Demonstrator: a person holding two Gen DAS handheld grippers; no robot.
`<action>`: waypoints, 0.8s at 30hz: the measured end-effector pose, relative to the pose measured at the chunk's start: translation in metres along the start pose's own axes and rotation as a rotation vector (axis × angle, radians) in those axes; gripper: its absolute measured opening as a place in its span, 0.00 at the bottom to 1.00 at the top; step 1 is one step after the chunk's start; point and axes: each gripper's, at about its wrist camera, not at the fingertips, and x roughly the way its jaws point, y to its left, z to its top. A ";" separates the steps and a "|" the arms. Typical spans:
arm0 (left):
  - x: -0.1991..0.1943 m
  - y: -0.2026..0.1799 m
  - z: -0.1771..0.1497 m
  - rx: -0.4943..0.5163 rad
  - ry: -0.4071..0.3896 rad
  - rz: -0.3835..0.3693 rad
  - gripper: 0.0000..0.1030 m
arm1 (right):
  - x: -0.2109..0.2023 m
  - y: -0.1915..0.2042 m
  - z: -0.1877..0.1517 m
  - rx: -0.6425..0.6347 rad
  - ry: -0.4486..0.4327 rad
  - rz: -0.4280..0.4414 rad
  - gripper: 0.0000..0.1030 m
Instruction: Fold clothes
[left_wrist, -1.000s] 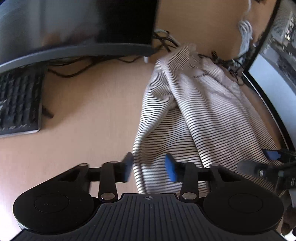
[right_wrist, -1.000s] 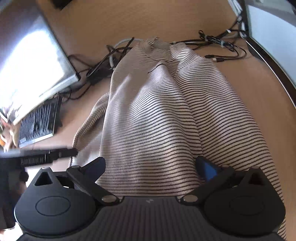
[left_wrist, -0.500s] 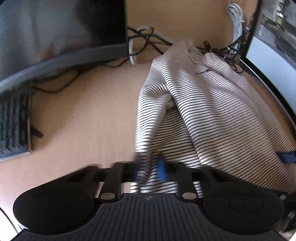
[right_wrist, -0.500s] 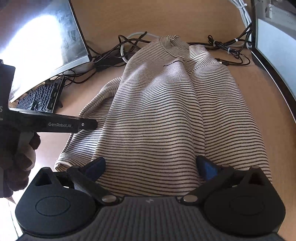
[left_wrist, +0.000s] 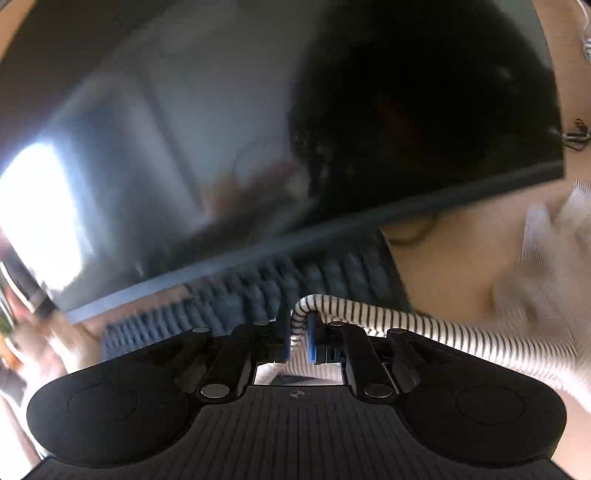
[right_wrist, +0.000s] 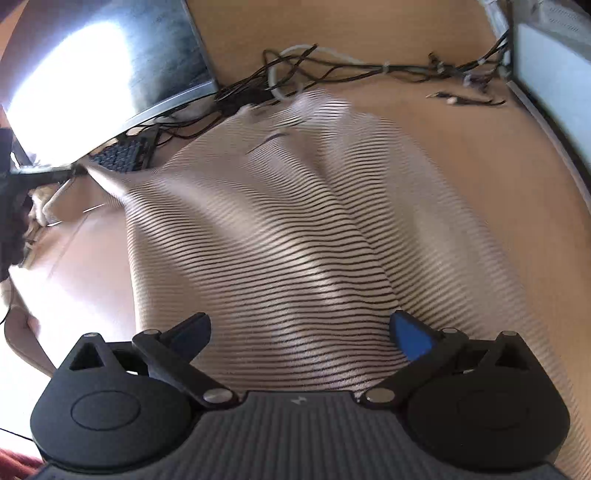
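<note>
Striped shirt (right_wrist: 295, 229) on the desk (right_wrist: 461, 155): left tool (left_wrist: 298, 334) pinches its sleeve, right tool (right_wrist: 299, 332) gapes empty above; pull outward gently, clear of the keyboard (left_wrist: 258, 295).

Shirt (right_wrist: 295, 229) on desk (right_wrist: 480, 155), keyboard (right_wrist: 122, 155) left.

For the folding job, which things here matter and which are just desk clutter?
In play: striped garment; left gripper, shut on its edge; right gripper, open over it.
Clutter: monitor, keyboard, cables, second monitor.
</note>
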 end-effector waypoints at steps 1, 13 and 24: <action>0.001 0.000 0.004 0.011 -0.015 0.011 0.13 | 0.004 0.007 0.003 -0.006 0.025 0.004 1.00; -0.033 0.049 -0.027 -0.248 0.030 -0.180 0.68 | -0.022 0.048 0.049 -0.208 -0.188 -0.262 1.00; -0.082 0.019 -0.043 -0.533 -0.017 -0.816 0.93 | 0.066 0.071 0.082 -0.452 -0.164 -0.439 0.92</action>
